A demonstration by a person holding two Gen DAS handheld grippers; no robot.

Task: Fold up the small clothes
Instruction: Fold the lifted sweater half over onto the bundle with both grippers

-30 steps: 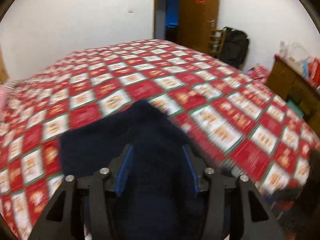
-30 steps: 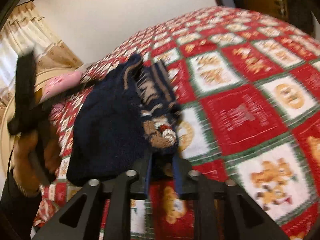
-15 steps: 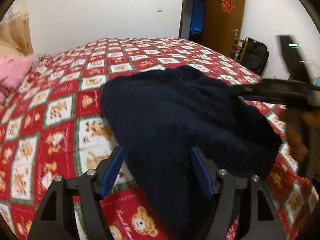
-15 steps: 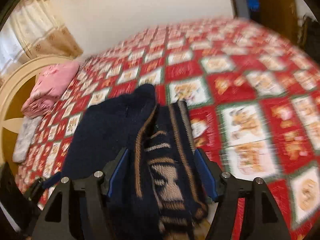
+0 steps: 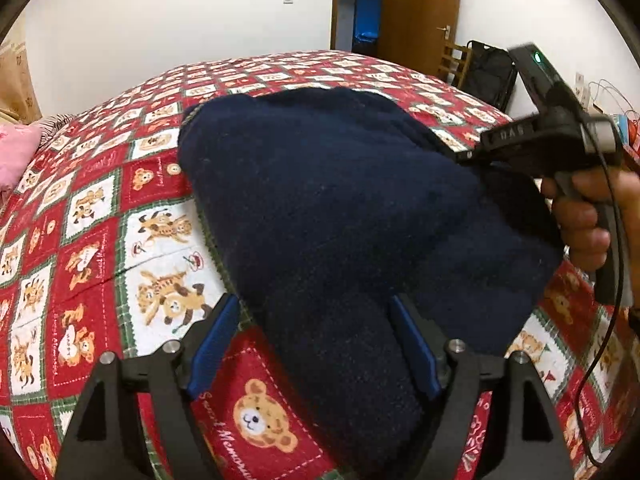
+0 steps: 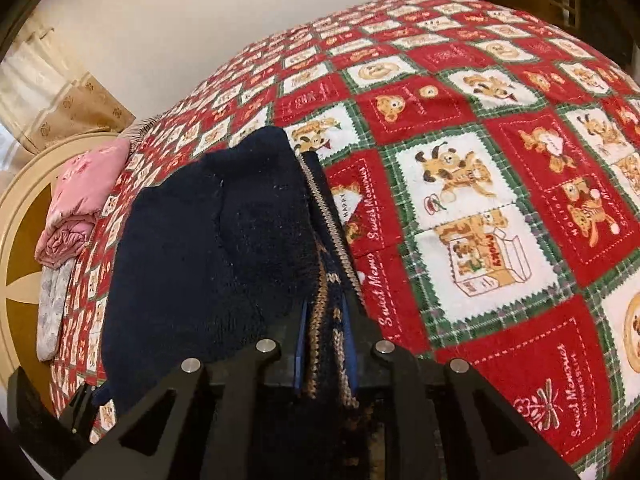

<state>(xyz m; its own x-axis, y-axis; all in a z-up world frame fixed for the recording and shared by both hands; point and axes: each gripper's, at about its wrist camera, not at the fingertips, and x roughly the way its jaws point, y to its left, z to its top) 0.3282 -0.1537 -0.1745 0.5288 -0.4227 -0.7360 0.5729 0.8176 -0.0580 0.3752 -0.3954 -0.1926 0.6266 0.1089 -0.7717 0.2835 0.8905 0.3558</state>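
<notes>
A dark navy knitted sweater (image 5: 340, 200) lies on the red and white bear-print bedspread (image 5: 100, 240). My left gripper (image 5: 316, 344) straddles its near end; its jaws are opening, and the blue pads stand wide apart without pinching the cloth. My right gripper (image 6: 326, 344) is closing on the sweater (image 6: 208, 248), with its pads pressed on the tan-patterned knit edge. In the left wrist view a hand (image 5: 584, 224) holds the right gripper's handle at the sweater's right side.
The bedspread (image 6: 500, 200) stretches far and right of the sweater. A pink folded cloth (image 6: 80, 200) and a grey one lie by the rounded headboard (image 6: 20, 240). A brown door (image 5: 420, 12) and a black bag (image 5: 488, 72) stand beyond the bed.
The left gripper's jaws have widened and dropped lower over the sweater's end. The right gripper's jaws have narrowed from wide apart to pinching the patterned edge, and the sweater lies flatter.
</notes>
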